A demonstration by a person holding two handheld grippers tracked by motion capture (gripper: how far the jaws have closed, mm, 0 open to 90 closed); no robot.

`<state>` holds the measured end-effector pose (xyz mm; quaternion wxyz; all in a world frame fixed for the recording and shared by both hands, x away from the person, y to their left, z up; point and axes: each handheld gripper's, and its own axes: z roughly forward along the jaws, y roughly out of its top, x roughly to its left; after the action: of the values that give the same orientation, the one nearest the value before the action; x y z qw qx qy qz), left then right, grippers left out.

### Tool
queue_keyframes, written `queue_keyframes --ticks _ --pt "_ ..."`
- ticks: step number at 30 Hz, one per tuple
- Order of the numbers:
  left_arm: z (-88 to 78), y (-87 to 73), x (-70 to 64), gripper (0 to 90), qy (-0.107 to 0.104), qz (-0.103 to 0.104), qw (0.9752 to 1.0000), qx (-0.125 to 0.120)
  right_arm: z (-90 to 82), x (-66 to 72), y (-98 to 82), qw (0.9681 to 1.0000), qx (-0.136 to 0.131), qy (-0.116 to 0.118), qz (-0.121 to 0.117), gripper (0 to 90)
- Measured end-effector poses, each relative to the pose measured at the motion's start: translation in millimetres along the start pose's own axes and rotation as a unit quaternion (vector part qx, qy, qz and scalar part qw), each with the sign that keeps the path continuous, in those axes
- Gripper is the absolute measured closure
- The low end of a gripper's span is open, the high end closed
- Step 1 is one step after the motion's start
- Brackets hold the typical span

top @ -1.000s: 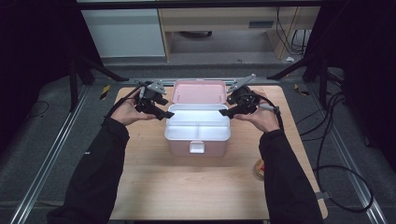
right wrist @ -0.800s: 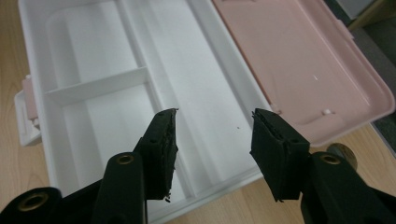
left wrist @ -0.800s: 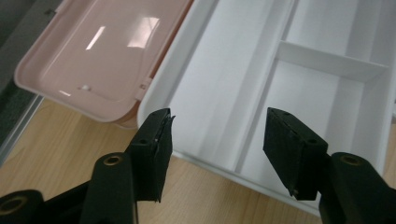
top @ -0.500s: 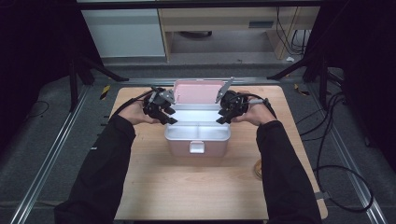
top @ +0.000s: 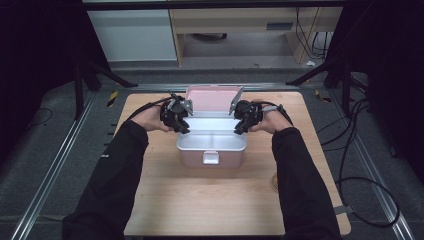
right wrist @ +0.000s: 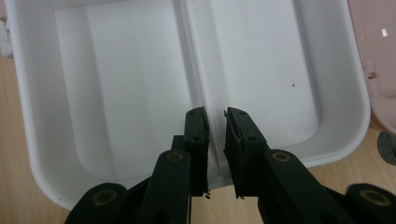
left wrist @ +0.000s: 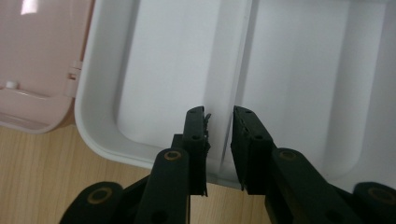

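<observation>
Moving inward since a second ago, high view: left gripper (top: pixel 182 129) and right gripper (top: pixel 237 130) now pressed against opposite ends of the white tray (top: pixel 210 136), no longer out beside the pink box (top: pixel 192 159). Box at mid-table (top: pixel 210 205), lid (top: pixel 212 97) raised behind it. Reads as set up for lifting the tray out, lift not yet begun.

Left gripper view: left gripper (left wrist: pixel 218 114) with fingers narrowly apart, astride the tray's (left wrist: pixel 140 70) rim at the divider (left wrist: pixel 240 51); cannot tell whether biting or merely straddling.

Right gripper view: right gripper (right wrist: pixel 215 114) likewise astride the divider (right wrist: pixel 189 46) of the tray (right wrist: pixel 116 79), slim gap, grip unclear.

No brand, label or writing legible anywhere.
</observation>
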<state>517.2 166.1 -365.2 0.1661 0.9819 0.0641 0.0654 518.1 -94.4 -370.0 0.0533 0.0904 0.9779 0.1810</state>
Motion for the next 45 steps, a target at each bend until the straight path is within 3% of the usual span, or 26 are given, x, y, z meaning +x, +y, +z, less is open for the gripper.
queue_keyframes --ticks 7,15,24,28,32,36,40,45 --pt "7.7 8.7 2.1 80.0 -0.018 0.019 0.9989 0.039 5.9 -0.5 2.2 0.9998 0.014 0.013 -0.004 83.7" --pt "8.0 7.3 7.1 85.9 -0.040 0.027 0.9984 0.030 5.8 -4.2 -0.2 0.9996 0.003 0.028 -0.008 85.6" --pt "2.5 10.4 4.0 87.9 -0.029 0.044 0.9981 0.031 0.0 -4.1 -1.8 0.9995 -0.012 0.022 -0.019 86.6" --pt "-6.6 17.2 2.0 88.4 -0.020 0.050 0.9978 0.038 -8.7 -2.5 -2.9 0.9994 -0.021 0.009 -0.024 86.6" --pt "-22.2 21.5 -0.9 88.6 -0.016 0.052 0.9981 0.028 -20.5 -1.1 -3.3 0.9991 -0.033 0.006 -0.025 86.6" --pt "-42.0 25.6 -6.6 88.1 -0.009 0.054 0.9983 0.019 -48.5 10.5 2.1 0.9981 -0.045 -0.008 -0.040 87.5" --pt "-58.0 29.2 -22.0 88.2 -0.007 0.056 0.9982 0.022 -62.3 22.6 4.4 0.9974 -0.049 -0.011 -0.051 87.9" --pt "-69.6 29.5 -44.0 87.7 -0.008 0.054 0.9980 0.032 -75.1 50.7 6.5 0.9965 -0.047 -0.019 -0.066 89.1"
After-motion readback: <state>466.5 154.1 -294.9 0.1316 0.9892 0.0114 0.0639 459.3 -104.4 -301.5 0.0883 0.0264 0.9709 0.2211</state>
